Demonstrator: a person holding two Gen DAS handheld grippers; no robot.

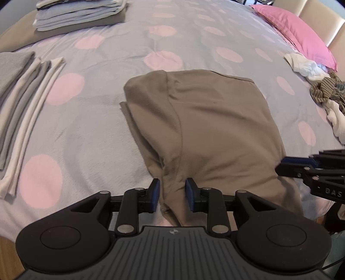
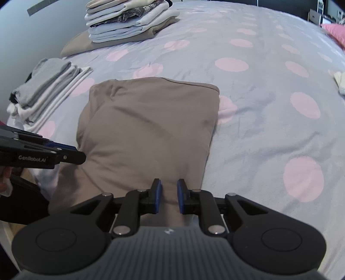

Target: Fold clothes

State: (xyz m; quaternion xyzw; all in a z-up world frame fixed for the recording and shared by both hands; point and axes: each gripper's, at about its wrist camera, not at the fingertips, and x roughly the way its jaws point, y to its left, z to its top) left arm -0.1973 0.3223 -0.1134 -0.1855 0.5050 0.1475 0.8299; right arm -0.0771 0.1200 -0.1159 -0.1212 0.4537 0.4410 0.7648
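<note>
Two grippers meet the brown garment's (image 1: 211, 120) near edge. The left gripper (image 1: 172, 195) is clamped on a ridge of it. The right gripper (image 2: 169, 196) has cloth between narrowly parted jaws, seemingly gripped. The garment lies folded on the bed (image 1: 97, 133); folded stacks (image 1: 23, 103) lie left.

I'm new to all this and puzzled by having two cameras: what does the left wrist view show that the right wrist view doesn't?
Only the left wrist view shows the whole bright pink pillow and a crumpled heap of unfolded striped and white laundry. Only the right shows a dark patterned garment in the tall folded stack. Both show the folded taupe cotton garment on the grey bedspread with pink dots, gripped by the left tongs.
</note>
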